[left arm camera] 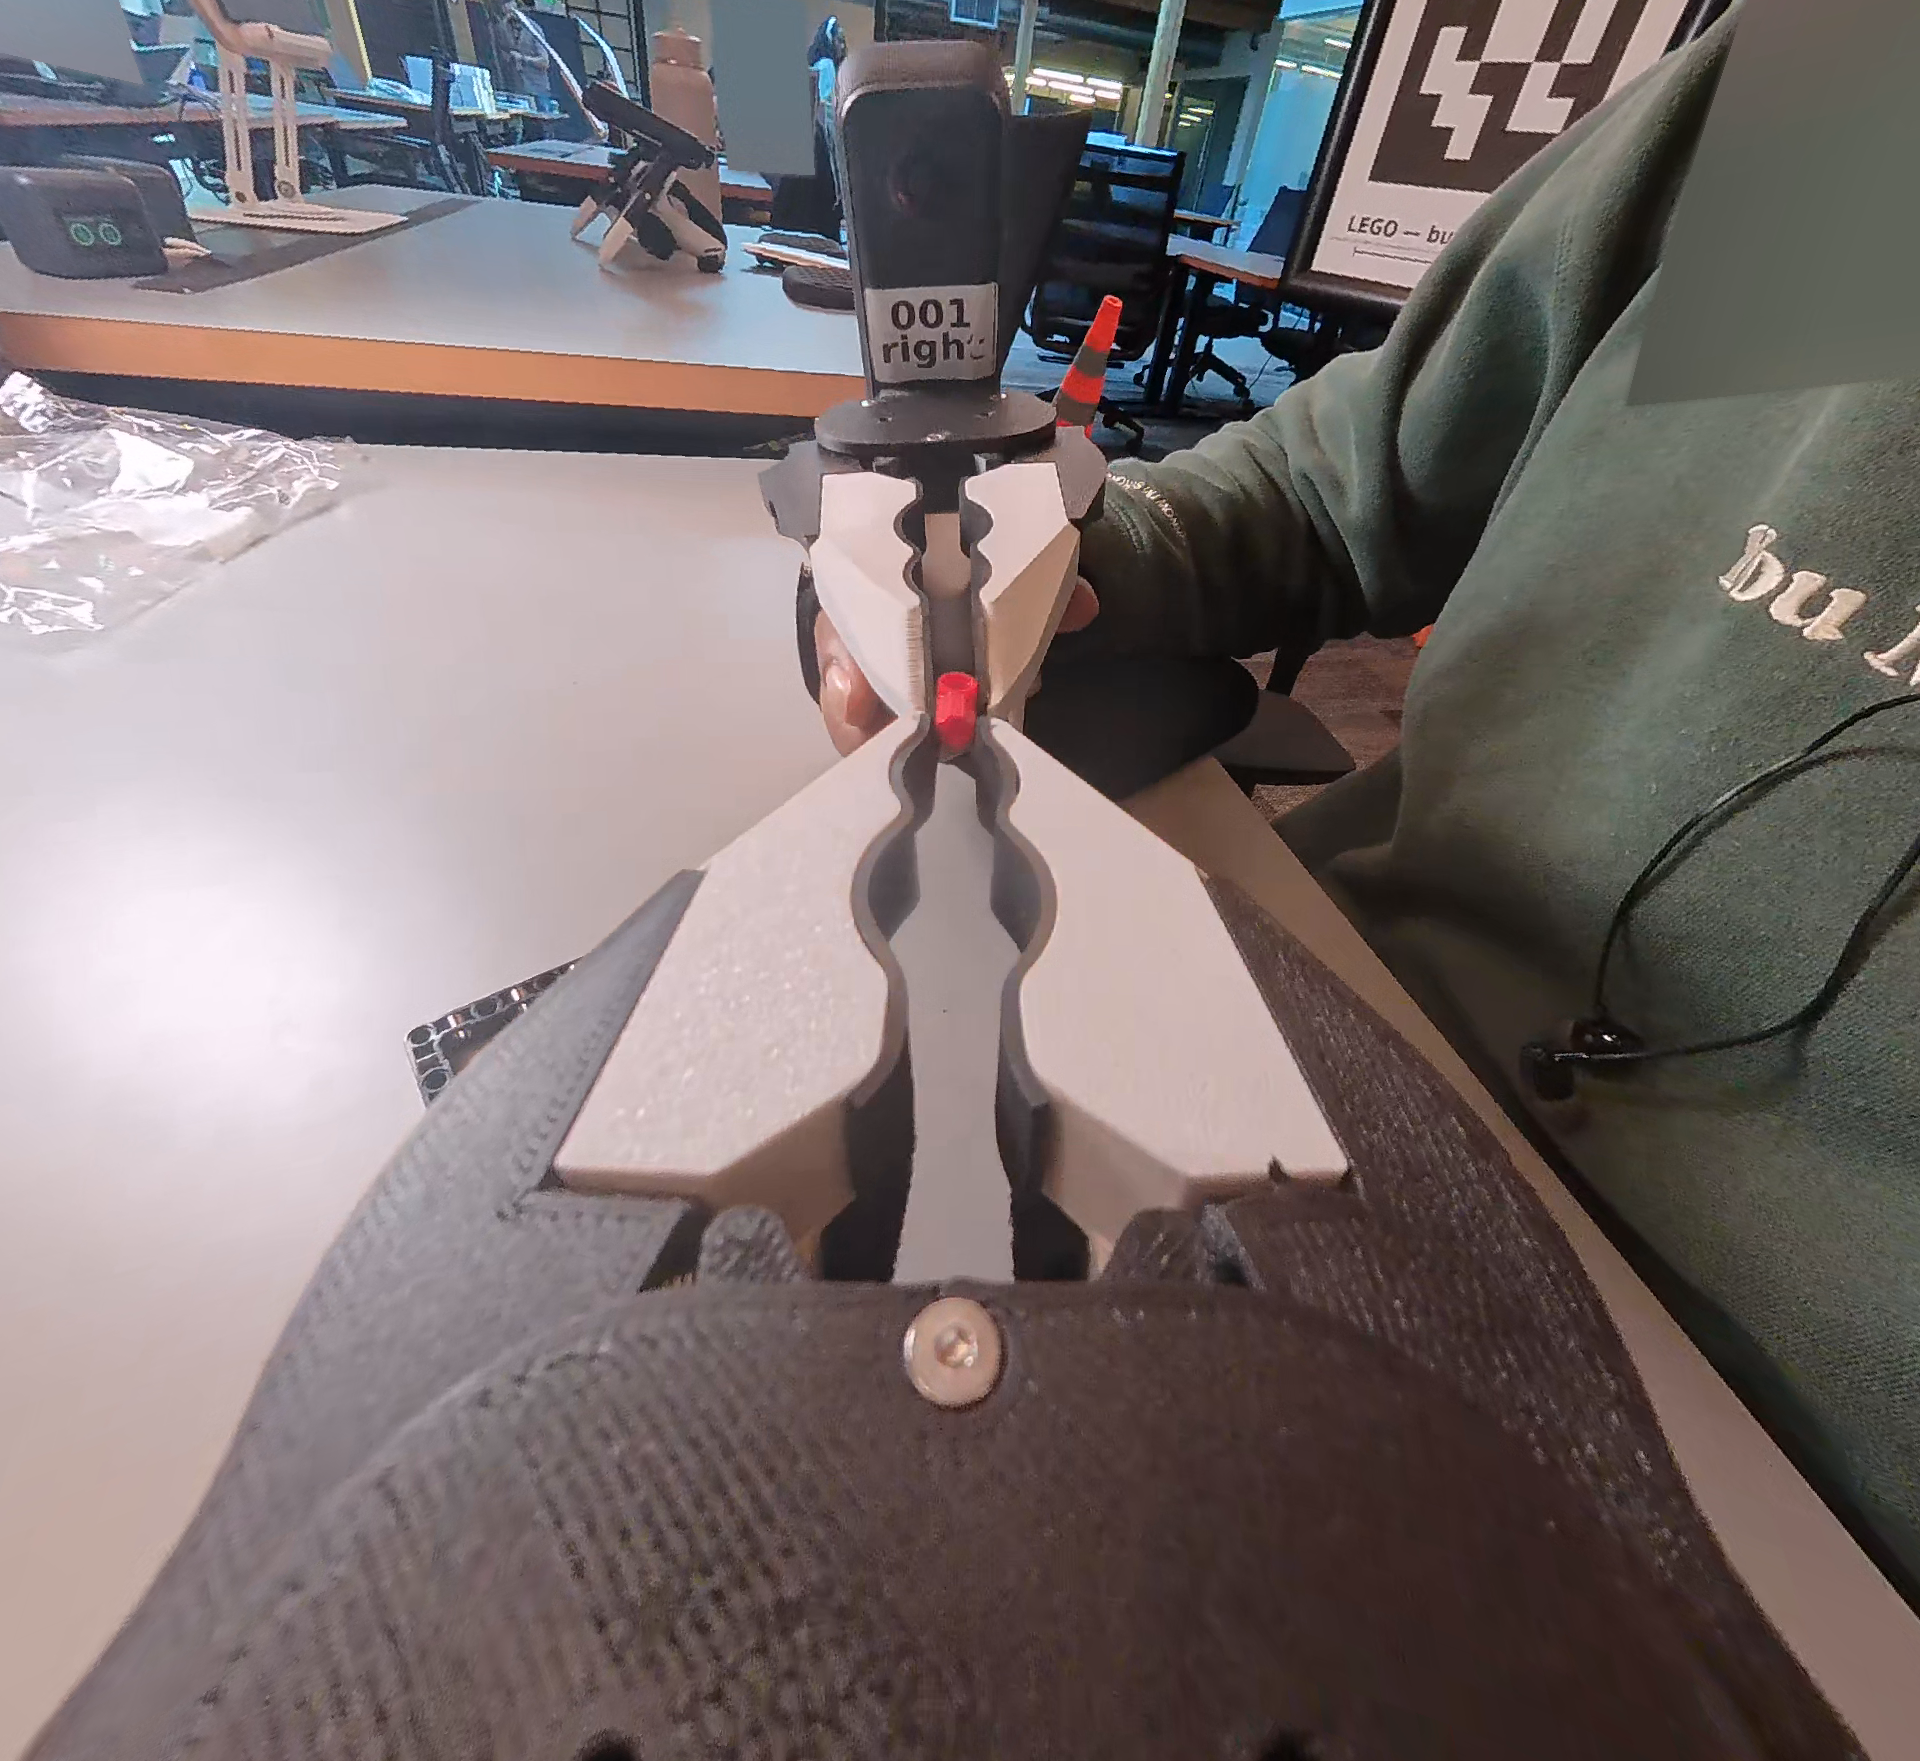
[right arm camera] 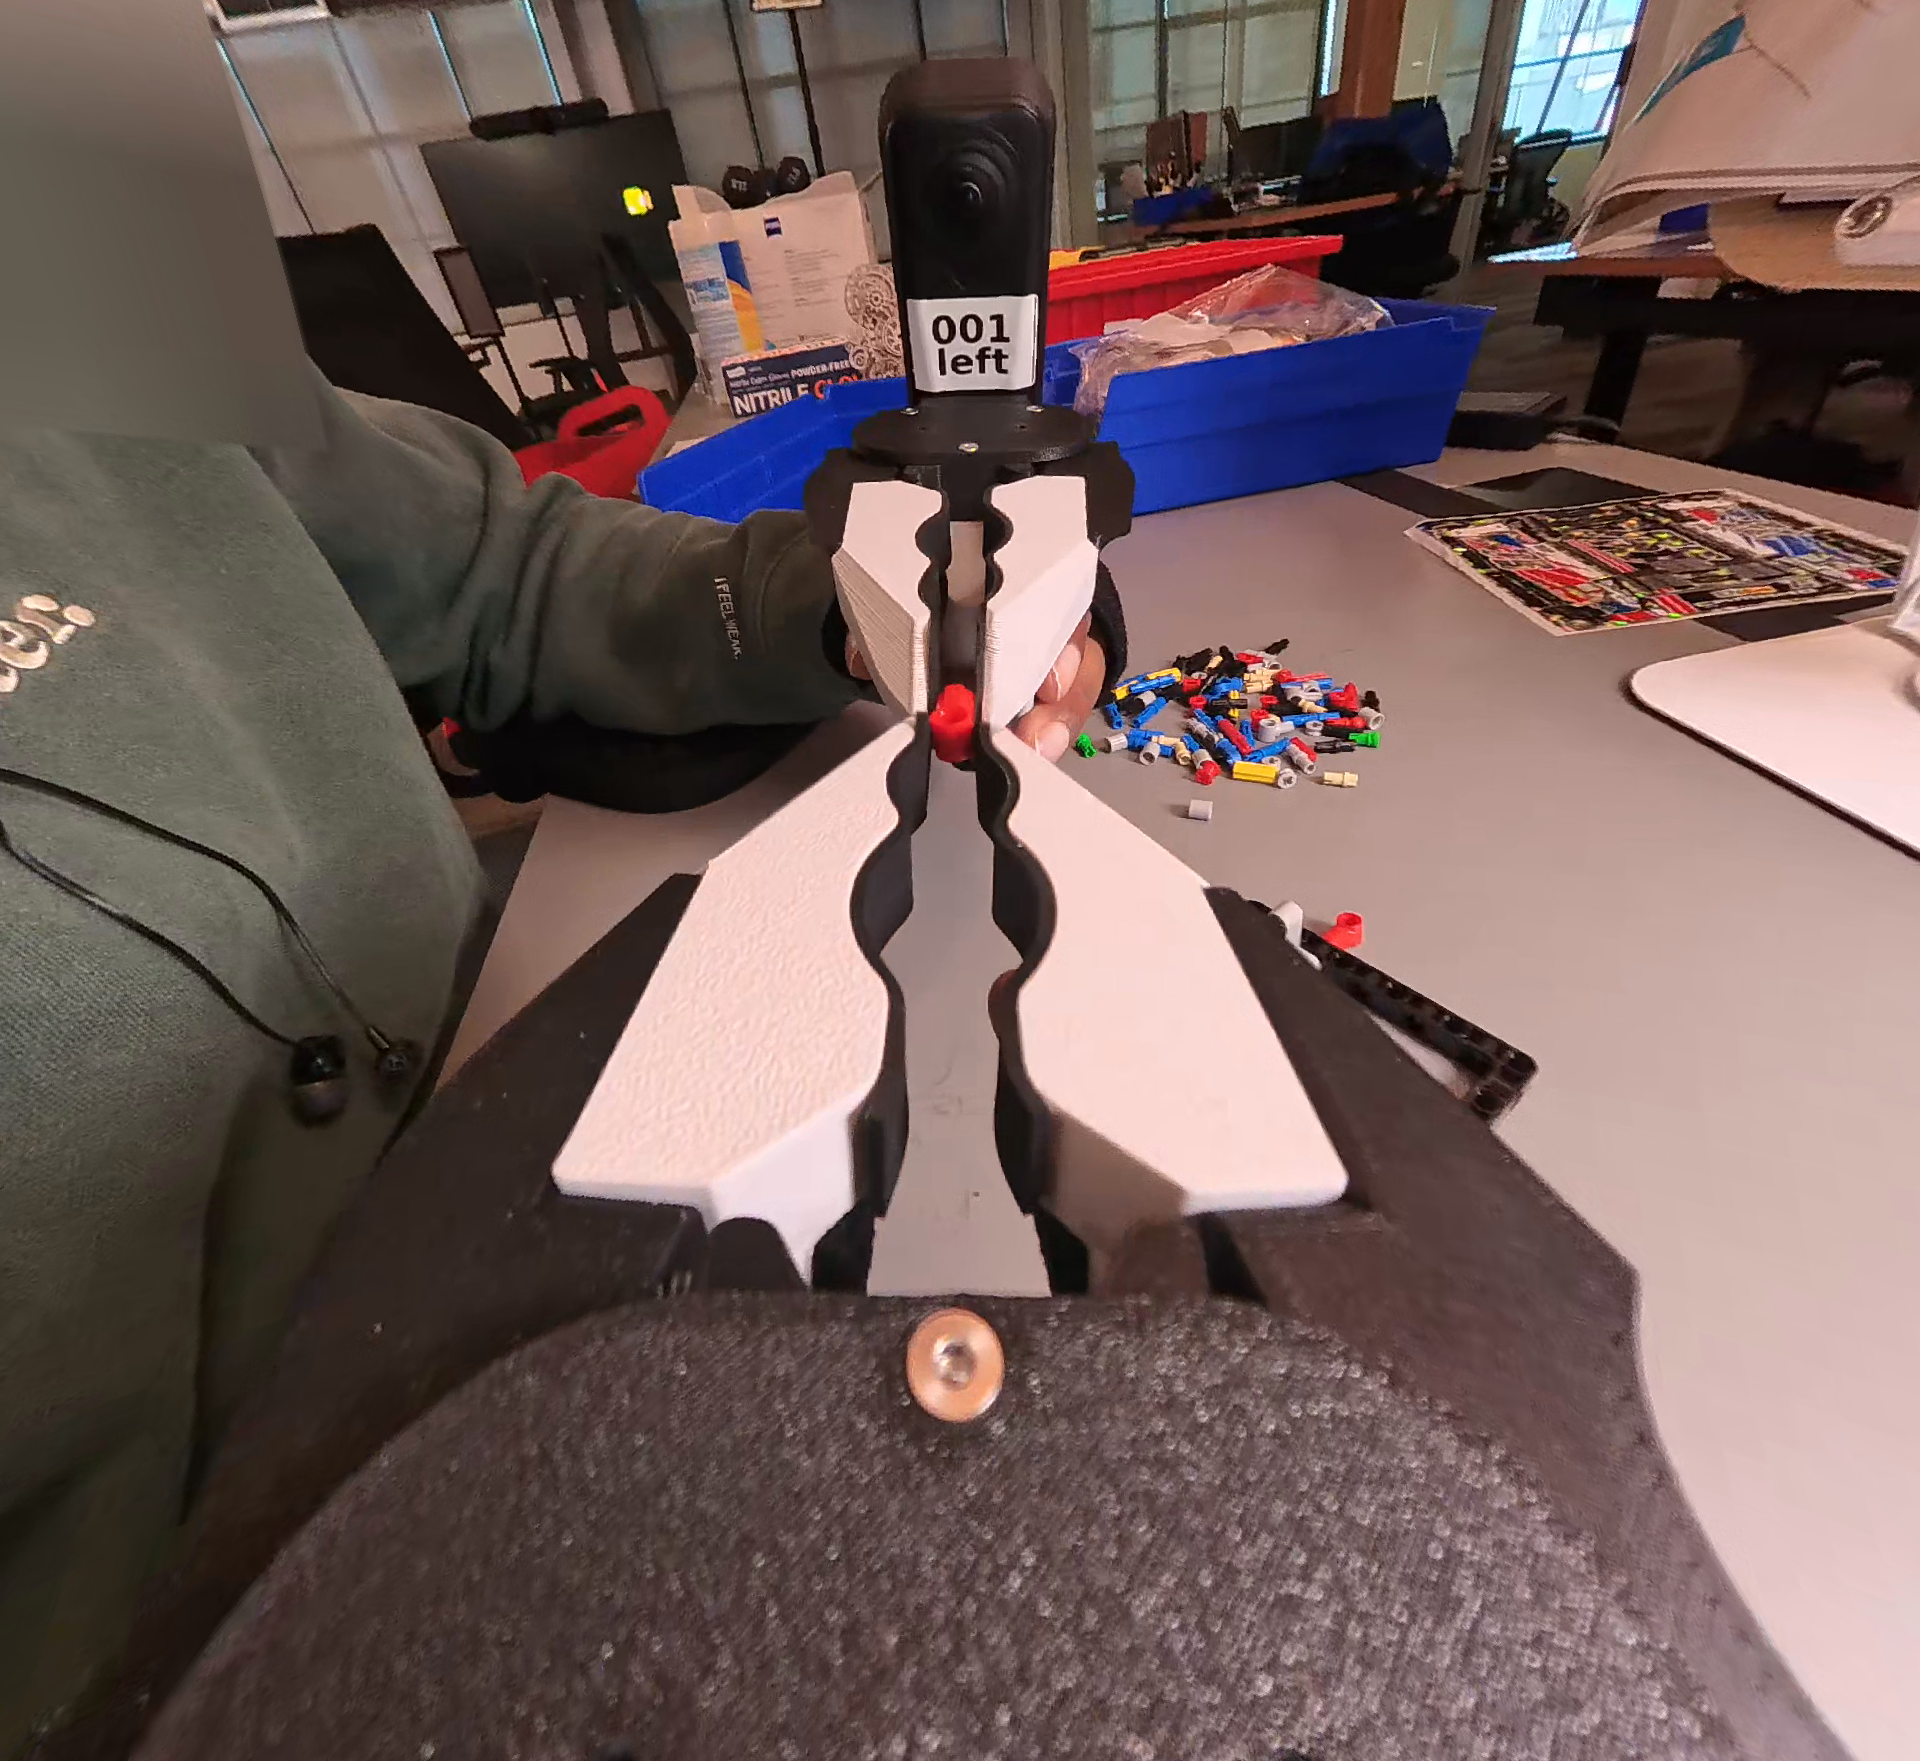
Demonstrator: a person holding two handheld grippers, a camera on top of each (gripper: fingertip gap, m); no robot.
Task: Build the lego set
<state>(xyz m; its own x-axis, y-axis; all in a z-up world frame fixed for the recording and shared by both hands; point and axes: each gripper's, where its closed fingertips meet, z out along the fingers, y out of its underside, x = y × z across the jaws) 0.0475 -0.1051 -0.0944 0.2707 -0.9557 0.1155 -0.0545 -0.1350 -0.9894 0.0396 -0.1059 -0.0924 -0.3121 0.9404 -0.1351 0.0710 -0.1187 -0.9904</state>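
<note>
- Tip to tip above the tabletop (right arm camera: pixel 1558 1244), the left gripper (left arm camera: pixel 954 755) and right gripper (right arm camera: pixel 951 755) meet, both nearly closed on one small red Lego connector (left arm camera: pixel 954 712).
- Which gripper truly bears it cannot be told.
- Loose pins (right arm camera: pixel 1236 724) lie far right.
- Risk: uneven squeeze or misalignment could pop the connector free mid-handover.
</note>
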